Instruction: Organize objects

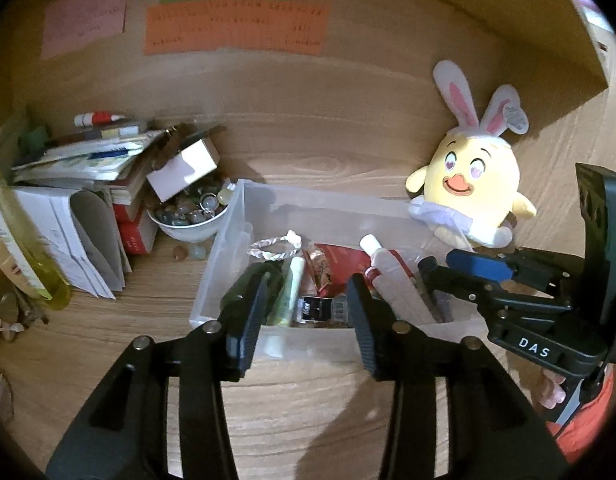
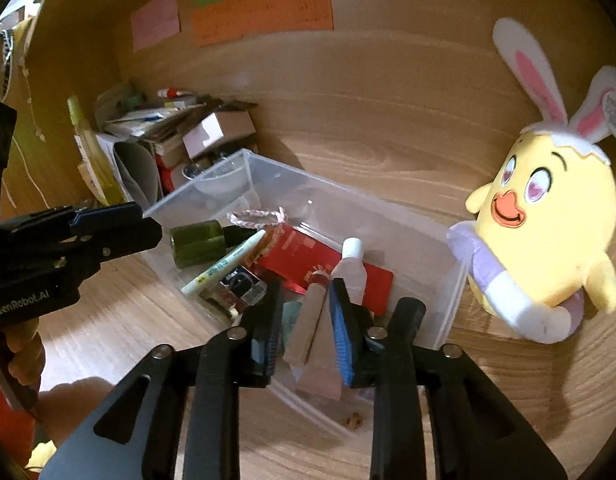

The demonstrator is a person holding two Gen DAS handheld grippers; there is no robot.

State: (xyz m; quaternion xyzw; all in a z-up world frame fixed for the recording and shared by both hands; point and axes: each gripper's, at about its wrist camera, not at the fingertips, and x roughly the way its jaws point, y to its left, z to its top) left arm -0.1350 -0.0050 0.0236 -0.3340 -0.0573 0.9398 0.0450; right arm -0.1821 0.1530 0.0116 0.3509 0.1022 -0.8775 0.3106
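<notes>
A clear plastic bin stands on the wooden desk. It holds a dark green bottle, a white pen, a red packet, a white-capped tube, a beige tube and a braided bracelet. My left gripper is open and empty above the bin's near wall. My right gripper is open over the bin, its blue-padded fingers on either side of the beige tube without closing on it; it also shows in the left wrist view.
A yellow chick plush with bunny ears leans against the back wall right of the bin. Left of the bin are a white bowl of stones, a small white box, stacked books and papers and a yellow-green bottle.
</notes>
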